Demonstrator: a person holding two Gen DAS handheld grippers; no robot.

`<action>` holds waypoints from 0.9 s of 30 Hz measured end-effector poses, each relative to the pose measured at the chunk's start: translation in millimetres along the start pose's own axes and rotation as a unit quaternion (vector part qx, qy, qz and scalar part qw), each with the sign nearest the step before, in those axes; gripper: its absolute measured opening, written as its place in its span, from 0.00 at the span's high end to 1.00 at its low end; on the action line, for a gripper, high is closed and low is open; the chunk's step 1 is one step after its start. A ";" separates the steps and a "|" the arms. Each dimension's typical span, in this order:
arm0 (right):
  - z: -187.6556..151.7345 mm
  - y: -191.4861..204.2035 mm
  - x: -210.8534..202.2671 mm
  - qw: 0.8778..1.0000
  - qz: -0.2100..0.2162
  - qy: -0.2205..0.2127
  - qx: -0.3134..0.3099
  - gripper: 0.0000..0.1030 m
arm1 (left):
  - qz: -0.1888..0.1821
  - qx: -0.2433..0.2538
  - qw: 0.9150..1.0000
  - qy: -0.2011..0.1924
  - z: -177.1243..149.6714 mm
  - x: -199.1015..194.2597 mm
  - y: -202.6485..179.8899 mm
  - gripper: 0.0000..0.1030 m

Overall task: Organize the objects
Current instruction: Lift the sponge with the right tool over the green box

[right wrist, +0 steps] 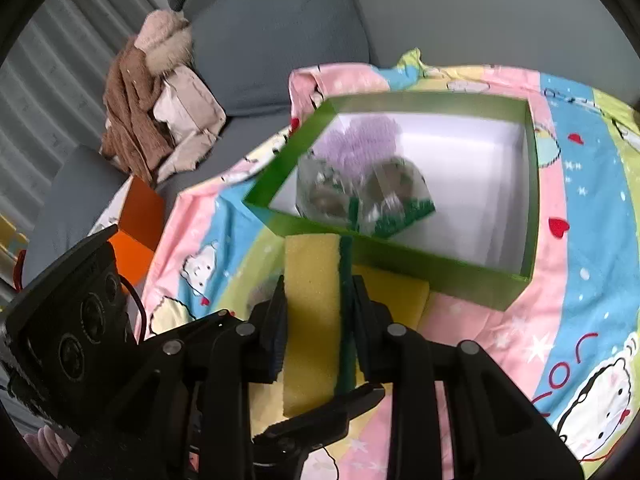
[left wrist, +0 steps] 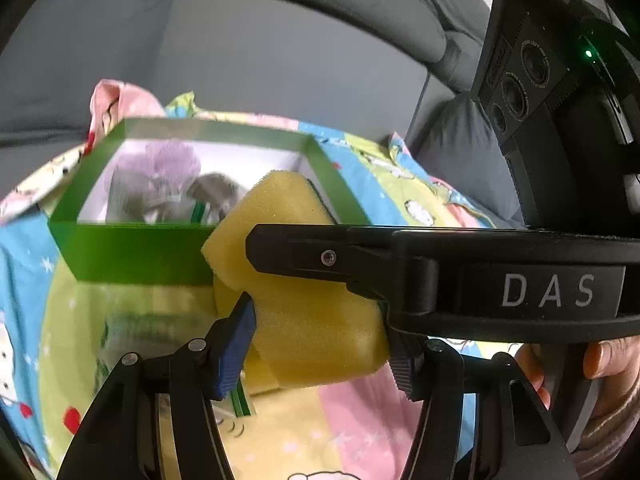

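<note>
The left gripper is closing on a yellow sponge, its blue-padded finger pressing into the foam on one side while the other finger sits against the opposite edge. The right gripper is also clamping a sponge — in the right wrist view its two fingers are squeezing the yellow foam and its dark green scrubbing layer between them. Whether both grippers are holding the same sponge I cannot tell; a second yellow block is lying just behind the right gripper, against the box.

The sponge is hovering just in front of the near wall of a green box, which is sitting open on a colourful cartoon-print sheet. Inside the white-lined box, a clear bag of blurred items is lying toward one corner, with something fluffy and purple behind it.

A grey sofa is standing behind the sheet — brown and beige clothing is heaped on it, with an orange box nearby.
</note>
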State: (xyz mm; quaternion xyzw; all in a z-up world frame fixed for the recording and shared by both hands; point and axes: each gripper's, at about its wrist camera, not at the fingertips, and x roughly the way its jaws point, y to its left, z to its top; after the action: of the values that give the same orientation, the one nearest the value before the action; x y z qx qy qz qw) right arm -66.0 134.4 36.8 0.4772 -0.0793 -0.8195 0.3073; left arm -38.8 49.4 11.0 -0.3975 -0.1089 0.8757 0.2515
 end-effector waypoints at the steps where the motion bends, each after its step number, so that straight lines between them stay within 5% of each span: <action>1: 2.7 1.5 -4.1 1.000 0.002 -0.006 -0.002 0.73 | 0.000 0.004 1.000 -0.004 3.6 -2.6 -1.3 0.41; 17: 71.7 5.9 -42.8 0.997 0.018 -0.077 -0.015 0.73 | 0.008 0.058 0.997 -0.045 82.4 -10.9 -10.0 0.41; 27: 103.7 -26.6 -22.8 0.997 0.018 -0.074 0.003 0.73 | 0.000 0.033 0.999 -0.020 104.3 34.1 11.9 0.41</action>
State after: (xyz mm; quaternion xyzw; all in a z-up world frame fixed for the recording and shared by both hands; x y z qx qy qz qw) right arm -155.4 152.0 97.5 0.4147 -0.1128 -0.8468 0.3134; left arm -140.4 58.2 53.4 -0.3712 -0.0849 0.8868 0.2621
